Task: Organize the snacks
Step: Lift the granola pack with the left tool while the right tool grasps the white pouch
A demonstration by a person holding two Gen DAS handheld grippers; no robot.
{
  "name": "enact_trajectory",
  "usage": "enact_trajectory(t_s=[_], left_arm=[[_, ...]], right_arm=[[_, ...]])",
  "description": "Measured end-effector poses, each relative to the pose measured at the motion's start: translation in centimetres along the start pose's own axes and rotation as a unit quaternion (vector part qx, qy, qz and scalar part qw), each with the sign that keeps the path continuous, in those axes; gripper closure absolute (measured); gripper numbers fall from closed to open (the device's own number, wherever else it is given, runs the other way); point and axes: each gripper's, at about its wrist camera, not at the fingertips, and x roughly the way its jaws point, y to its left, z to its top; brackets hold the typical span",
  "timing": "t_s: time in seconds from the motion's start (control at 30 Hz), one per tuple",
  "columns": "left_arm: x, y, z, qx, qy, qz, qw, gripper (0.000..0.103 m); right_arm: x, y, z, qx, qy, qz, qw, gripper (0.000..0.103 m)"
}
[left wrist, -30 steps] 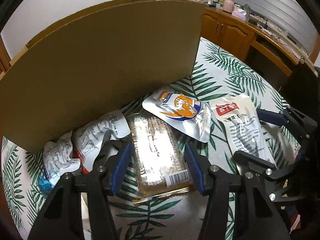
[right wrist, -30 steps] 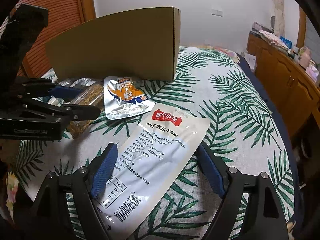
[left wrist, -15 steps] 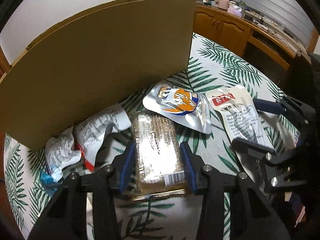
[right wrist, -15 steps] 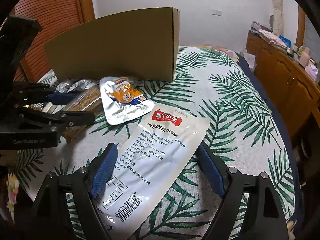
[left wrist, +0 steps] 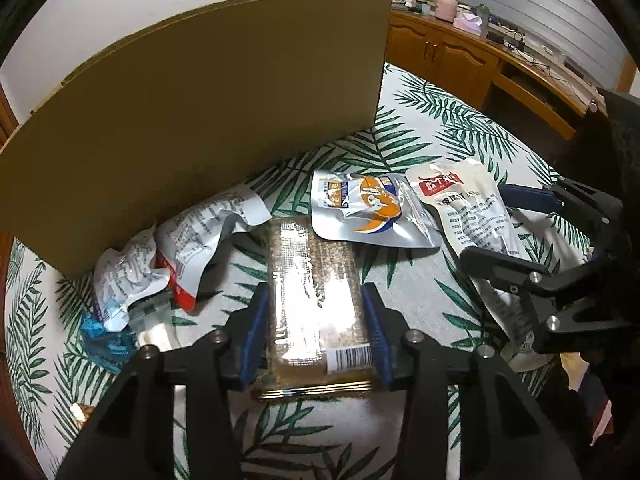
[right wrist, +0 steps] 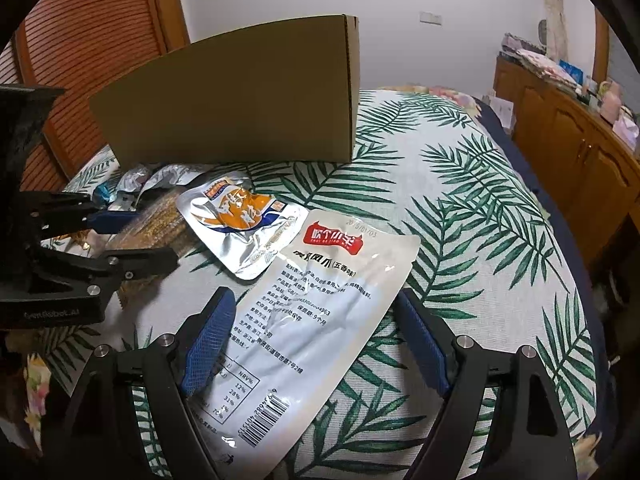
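Leaf-print cloth covers the surface; a cardboard box stands across the upper left of the left wrist view. At lower left, crumpled wrappers lie against its base. At centre, the left gripper has its jaws closed against both sides of a clear-wrapped cracker pack. A silver-and-orange pouch overlaps the pack's far end. At right, the right gripper stands wide open astride a white red-labelled pouch, jaws not touching it.
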Motion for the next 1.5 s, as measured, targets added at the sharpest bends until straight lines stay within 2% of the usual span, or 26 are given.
enact_trajectory(t_s=[0.27, 0.57, 1.17, 1.37, 1.4, 1.5], left_arm=[[-2.2, 1.5, -1.5, -0.035, -0.031, -0.015, 0.9988, 0.063], [-3.9, 1.6, -3.0, -0.063, -0.064, -0.017, 0.9958, 0.063], [-6.9, 1.3, -4.4, -0.077, -0.105, -0.011, 0.9914, 0.063], [-7.4, 1.1, -5.0, -0.084, -0.113, -0.011, 0.9900, 0.063], [-7.5, 1.1, -5.0, -0.085, -0.114, -0.011, 0.9897, 0.063], [-7.8, 1.1, -5.3, -0.089, -0.118, -0.011, 0.9890, 0.063]], right_arm=[[0.4, 0.2, 0.1, -0.005, 0.004, -0.002, 1.000, 0.018], [1.4, 1.6, 0.2, -0.033, 0.021, -0.026, 0.999, 0.006], [-0.4, 0.7, -1.4, -0.041, 0.056, -0.025, 0.997, 0.007], [-0.8, 0.4, -1.5, -0.041, 0.062, -0.023, 0.997, 0.015], [-0.9, 0.3, -1.5, -0.041, 0.062, -0.023, 0.997, 0.018], [-1.4, 0.0, -1.5, -0.039, 0.061, -0.023, 0.997, 0.037]])
